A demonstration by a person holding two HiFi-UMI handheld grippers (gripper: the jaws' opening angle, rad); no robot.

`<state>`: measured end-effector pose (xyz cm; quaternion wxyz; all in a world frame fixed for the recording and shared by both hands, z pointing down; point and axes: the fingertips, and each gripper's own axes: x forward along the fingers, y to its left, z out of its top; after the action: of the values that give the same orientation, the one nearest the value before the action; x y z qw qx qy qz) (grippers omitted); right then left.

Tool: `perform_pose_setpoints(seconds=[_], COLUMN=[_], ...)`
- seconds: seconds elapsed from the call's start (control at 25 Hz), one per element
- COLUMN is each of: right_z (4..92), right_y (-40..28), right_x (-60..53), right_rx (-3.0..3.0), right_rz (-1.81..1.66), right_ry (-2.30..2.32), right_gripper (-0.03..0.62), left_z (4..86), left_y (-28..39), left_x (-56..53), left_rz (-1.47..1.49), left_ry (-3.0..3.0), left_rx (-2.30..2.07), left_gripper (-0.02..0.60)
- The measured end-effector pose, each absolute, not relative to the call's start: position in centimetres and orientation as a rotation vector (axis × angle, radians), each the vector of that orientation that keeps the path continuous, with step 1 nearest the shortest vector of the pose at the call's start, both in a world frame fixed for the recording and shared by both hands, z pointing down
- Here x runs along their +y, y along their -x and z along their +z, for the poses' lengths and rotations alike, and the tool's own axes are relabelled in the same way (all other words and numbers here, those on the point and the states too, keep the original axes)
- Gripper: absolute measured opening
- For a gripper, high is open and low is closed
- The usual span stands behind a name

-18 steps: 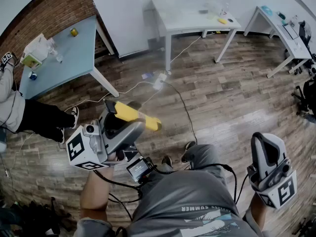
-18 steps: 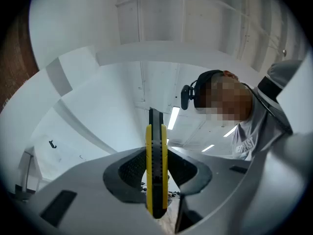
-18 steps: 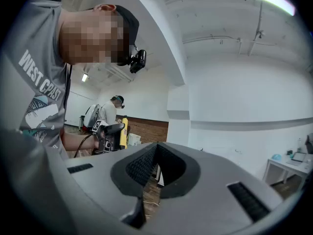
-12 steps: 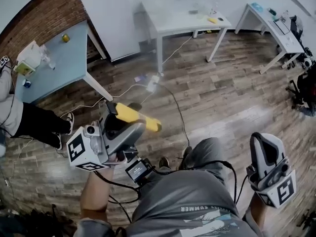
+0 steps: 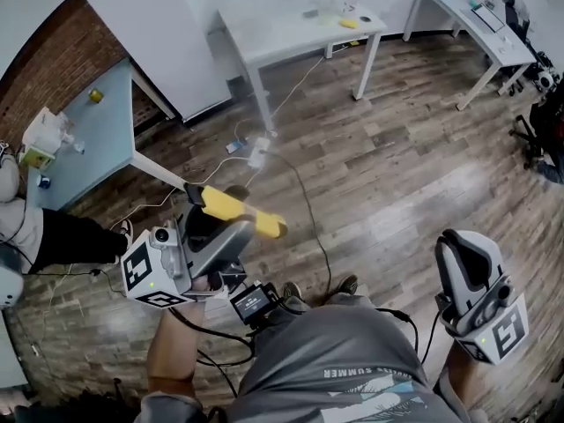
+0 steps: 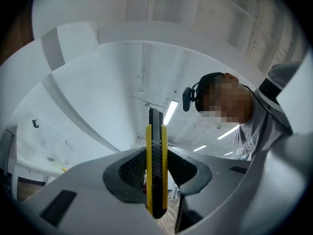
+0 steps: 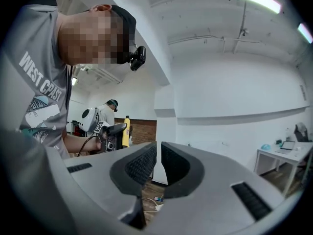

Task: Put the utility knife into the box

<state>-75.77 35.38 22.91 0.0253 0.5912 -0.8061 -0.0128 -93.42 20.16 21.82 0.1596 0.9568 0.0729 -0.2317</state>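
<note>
A wooden floor (image 5: 397,174) is seen across the head view, with a white desk (image 5: 291,29) at the top and a light-blue desk (image 5: 88,139) at the left. The left hand-held gripper (image 5: 231,226) is held above the floor at the lower left and tilted upward. The right hand-held gripper (image 5: 463,254) is held at the lower right, its jaws brought almost together with nothing between them. The yellow utility knife (image 5: 256,217) is clamped in the left jaws, well apart from the right one. It is seen edge-on and upright between the pads in the left gripper view, with both ends left sticking out.
</note>
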Motion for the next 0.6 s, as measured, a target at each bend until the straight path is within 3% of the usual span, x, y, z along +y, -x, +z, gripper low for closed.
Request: perform_pose_setpoints(seconds=[0.36, 0.6], right_z=[23.8, 24.7], right_y=[63.6, 59.1], right_x=[40.7, 44.1], right_rx=[-2.345, -2.325], right_rz=[-0.033, -0.005], right_ry=[-1.983, -2.073], right_gripper=[0.023, 0.023], left_z=[21.0, 21.1], left_y=[79.4, 73.4], left_x=[24.5, 27.5], left_rz=[-0.592, -0.563], left_ry=[-2.722, -2.709], left_rx=[0.381, 0.469], left_gripper=[0.137, 0.137])
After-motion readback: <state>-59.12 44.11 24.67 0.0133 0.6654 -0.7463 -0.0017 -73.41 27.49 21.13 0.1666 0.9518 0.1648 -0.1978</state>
